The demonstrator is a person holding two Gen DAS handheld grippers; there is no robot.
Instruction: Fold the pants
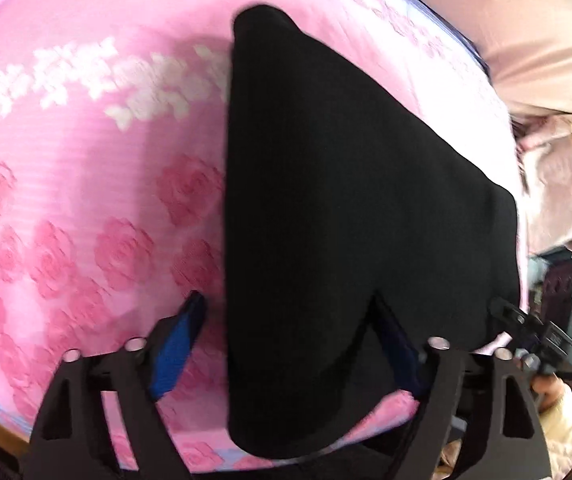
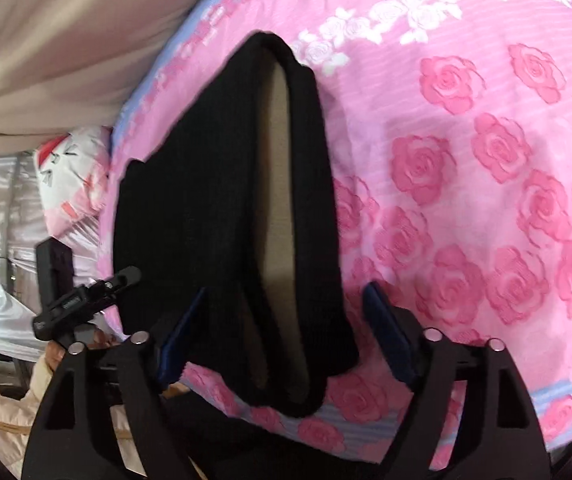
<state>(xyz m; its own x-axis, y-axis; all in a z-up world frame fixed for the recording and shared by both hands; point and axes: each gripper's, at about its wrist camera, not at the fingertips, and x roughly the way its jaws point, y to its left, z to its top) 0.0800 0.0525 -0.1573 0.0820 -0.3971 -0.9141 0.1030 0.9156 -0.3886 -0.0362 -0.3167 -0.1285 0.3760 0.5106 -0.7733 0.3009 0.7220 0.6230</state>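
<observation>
My left fingers (image 1: 286, 344) and right fingers (image 2: 286, 332) both stand apart, gripping nothing. The black pants (image 2: 225, 208) lie folded on the pink bed (image 2: 486, 160), stretching ahead between my fingertips. Soft, limp, light knit; I'd pinch the near doubled edge.
</observation>
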